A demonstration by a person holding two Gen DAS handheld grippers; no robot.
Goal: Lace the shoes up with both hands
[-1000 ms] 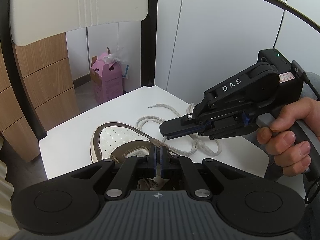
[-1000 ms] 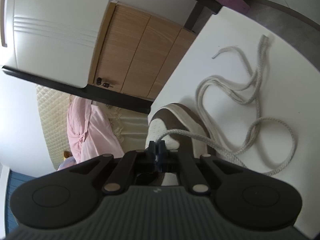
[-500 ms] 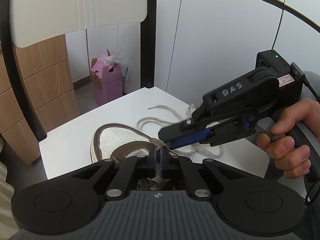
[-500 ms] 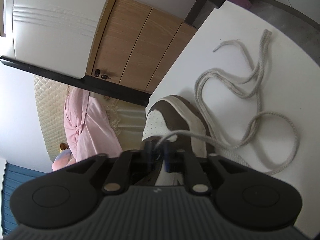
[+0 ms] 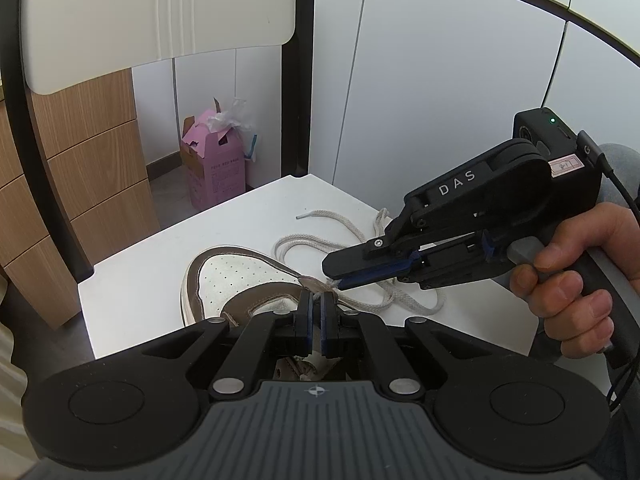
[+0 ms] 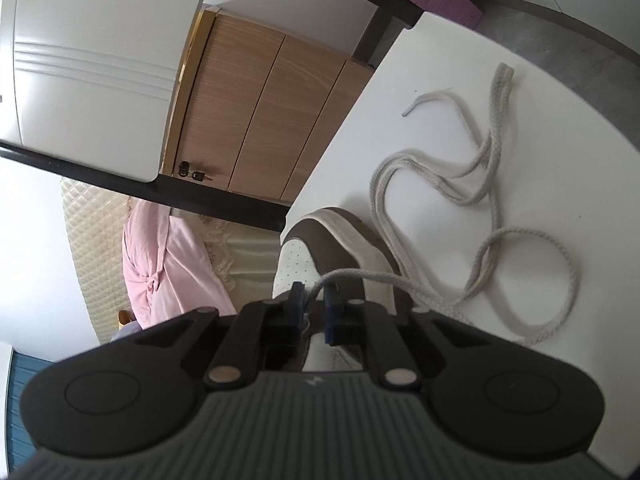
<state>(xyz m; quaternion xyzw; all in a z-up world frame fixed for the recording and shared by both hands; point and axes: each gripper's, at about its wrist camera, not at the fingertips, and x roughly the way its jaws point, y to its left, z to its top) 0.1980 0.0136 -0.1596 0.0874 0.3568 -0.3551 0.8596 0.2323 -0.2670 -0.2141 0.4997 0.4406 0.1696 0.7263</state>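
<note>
Pink carton [image 5: 214,168]: stands on the floor beyond the counter [image 5: 160,268]; top flaps open, crumpled white plastic pokes out.
Shoe [image 5: 236,280]: brown-and-white sneaker on the counter's near-left part; long axis runs away from the left camera, toe toward the far-left edge.
Lace [image 6: 476,216]: pale cord, loose loops on the counter right of the shoe, one strand rising to the eyelets.
Left hand-held gripper [image 5: 316,306]: jaws pressed nearly together over the shoe's tongue; what they pinch cannot be told.
Right hand-held gripper [image 6: 313,304]: jaws closing, narrow gap, the lace strand between them; held in a hand [image 5: 572,280].
</note>
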